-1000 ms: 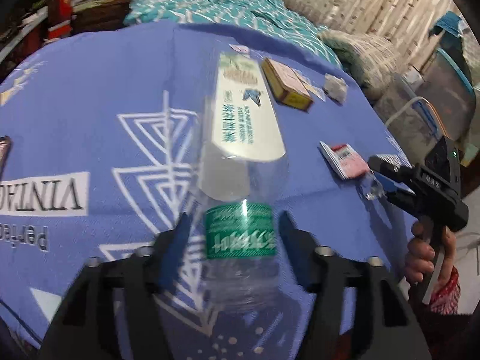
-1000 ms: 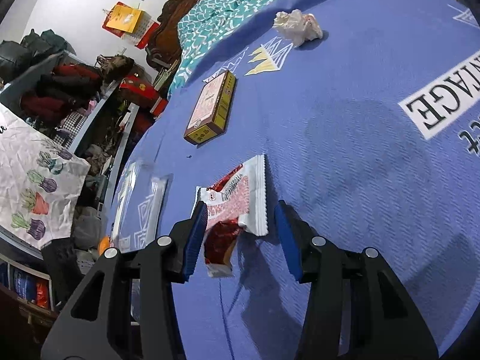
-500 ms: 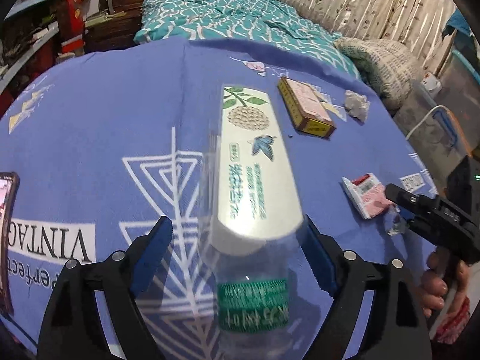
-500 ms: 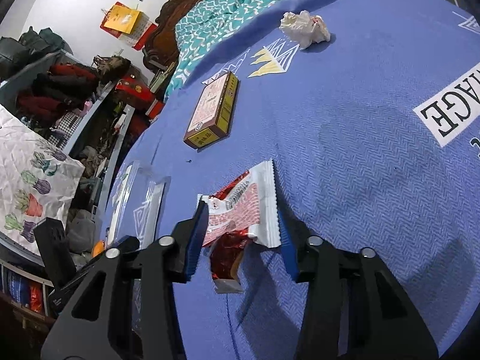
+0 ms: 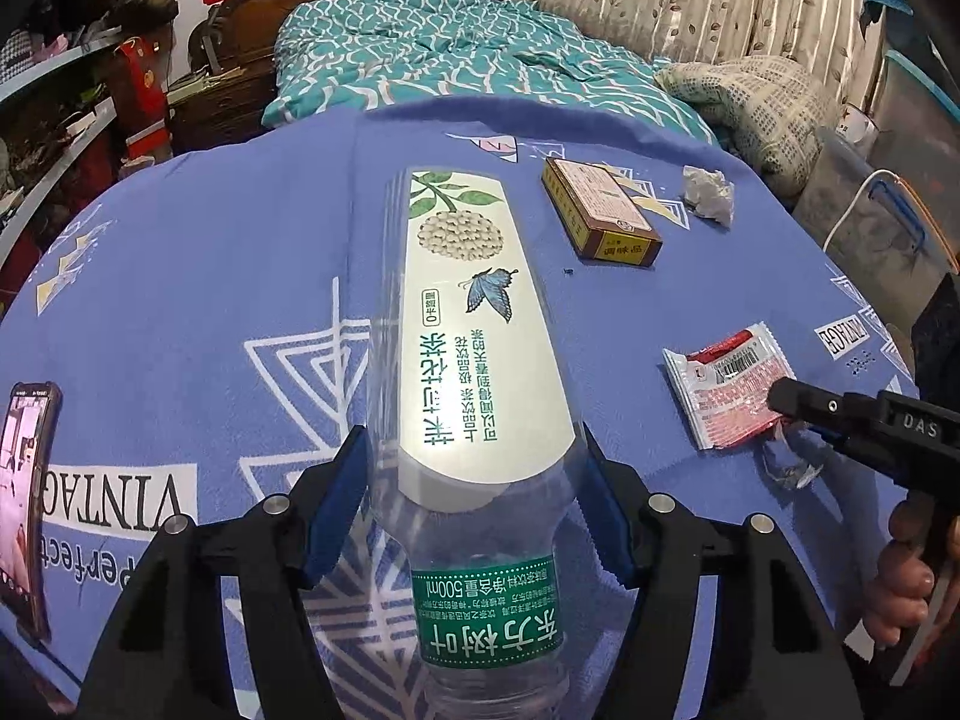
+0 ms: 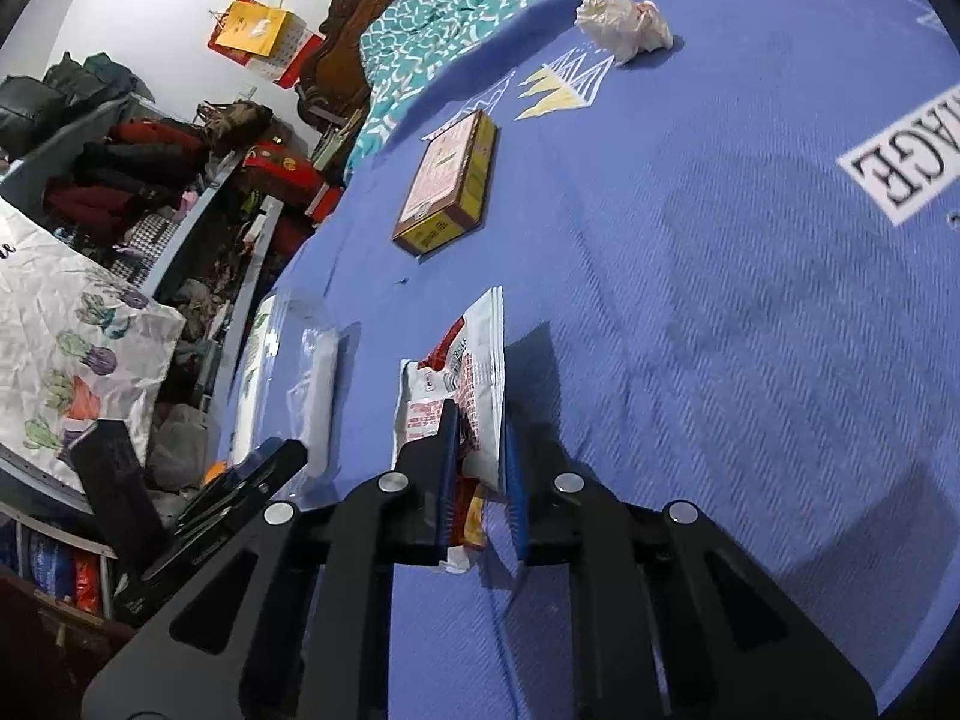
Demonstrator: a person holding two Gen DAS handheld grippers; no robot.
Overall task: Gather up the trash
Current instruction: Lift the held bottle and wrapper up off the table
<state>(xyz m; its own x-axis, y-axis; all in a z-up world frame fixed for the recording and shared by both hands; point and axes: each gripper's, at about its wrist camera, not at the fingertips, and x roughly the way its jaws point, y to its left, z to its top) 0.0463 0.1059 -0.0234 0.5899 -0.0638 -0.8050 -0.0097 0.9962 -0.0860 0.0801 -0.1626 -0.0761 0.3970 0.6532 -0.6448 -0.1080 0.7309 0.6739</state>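
A clear plastic bottle (image 5: 474, 396) with a cream label and a green band lies on the blue cloth. My left gripper (image 5: 468, 510) has a finger on each side of its shoulder, jaws wide, touching or nearly so. A red and white snack wrapper (image 5: 729, 387) lies to the right. My right gripper (image 6: 480, 468) is shut on the near end of the wrapper (image 6: 474, 372). The right gripper also shows in the left wrist view (image 5: 780, 399). The bottle shows in the right wrist view (image 6: 288, 384), at the left.
A yellow and brown box (image 5: 600, 216) and a crumpled white tissue (image 5: 711, 195) lie farther back on the blue cloth (image 5: 210, 252). A phone (image 5: 27, 504) lies at the left edge. A bed with a teal cover (image 5: 456, 54) stands behind. Cluttered shelves (image 6: 150, 180) are at the left.
My left gripper has opened wider and pulled back along the bottle from the green band to the shoulder. My right gripper has closed on the wrapper's near end.
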